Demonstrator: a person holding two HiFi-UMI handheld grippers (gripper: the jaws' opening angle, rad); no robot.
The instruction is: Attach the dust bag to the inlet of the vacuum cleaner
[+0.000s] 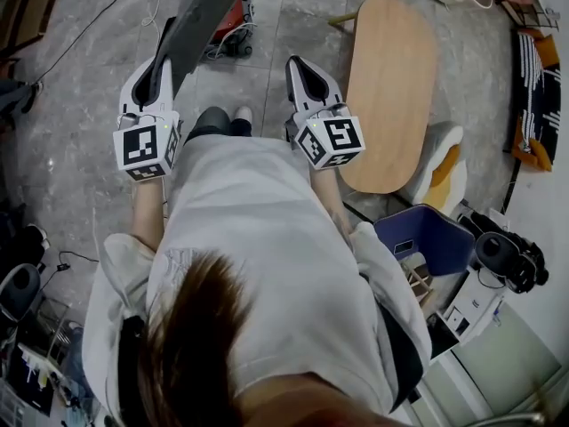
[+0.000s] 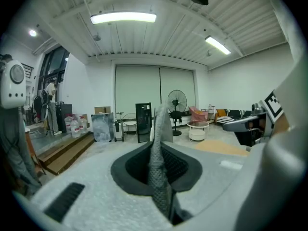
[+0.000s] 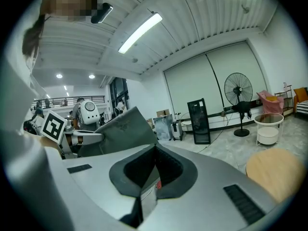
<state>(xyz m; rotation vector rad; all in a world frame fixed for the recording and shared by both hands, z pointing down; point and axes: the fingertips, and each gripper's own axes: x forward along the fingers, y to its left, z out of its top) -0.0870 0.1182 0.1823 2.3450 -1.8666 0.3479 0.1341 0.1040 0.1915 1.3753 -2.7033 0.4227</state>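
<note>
While clamped in the left tool (image 2: 156, 153), grey dust bag (image 2: 163, 124) upright beyond it (right tool (image 3: 155, 153) pressed together).

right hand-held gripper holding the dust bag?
No, the left hand-held gripper clamps the dust bag; the right hand-held gripper is apart from it.

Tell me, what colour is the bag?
Grey; the bag shows best in the head view.
</note>
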